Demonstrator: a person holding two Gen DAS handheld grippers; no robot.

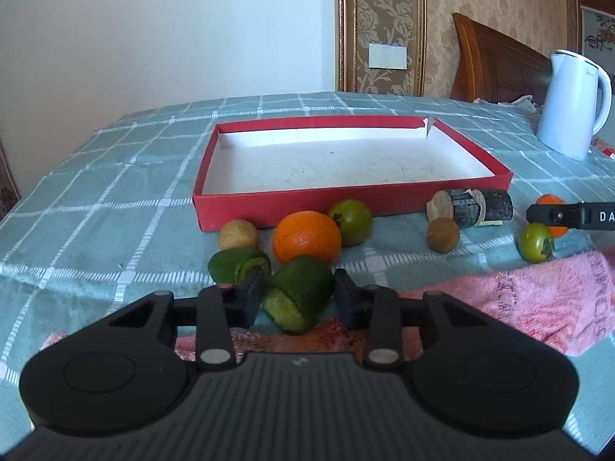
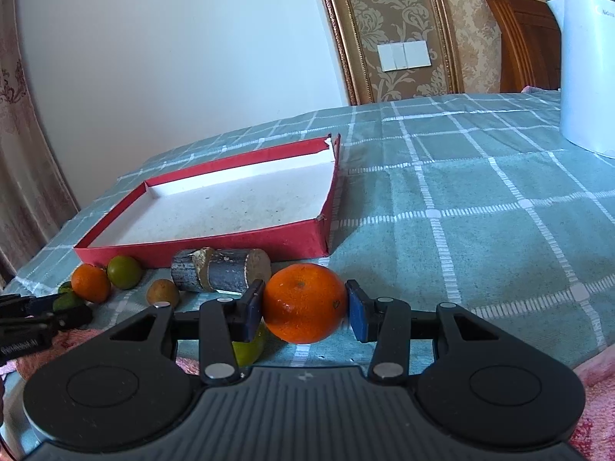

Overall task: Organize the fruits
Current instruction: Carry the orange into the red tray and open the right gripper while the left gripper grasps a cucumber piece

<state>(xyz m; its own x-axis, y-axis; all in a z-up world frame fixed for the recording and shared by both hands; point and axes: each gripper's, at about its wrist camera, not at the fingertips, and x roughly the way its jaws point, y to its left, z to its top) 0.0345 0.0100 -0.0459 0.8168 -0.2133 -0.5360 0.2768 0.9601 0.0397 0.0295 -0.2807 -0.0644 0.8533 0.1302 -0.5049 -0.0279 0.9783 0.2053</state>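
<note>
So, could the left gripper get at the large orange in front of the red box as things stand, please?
Probably not directly: the left gripper has its fingers around a cut green fruit piece, which lies between it and the large orange.

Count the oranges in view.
2. One orange lies on the cloth before the red box; the other orange sits between the fingers of the right gripper. Others may lie hidden.

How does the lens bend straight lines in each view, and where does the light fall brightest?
Left wrist: the box rim bows and the wall is washed out. Right wrist: the frame curves, the orange carries small glints, and the kettle glares.
</note>
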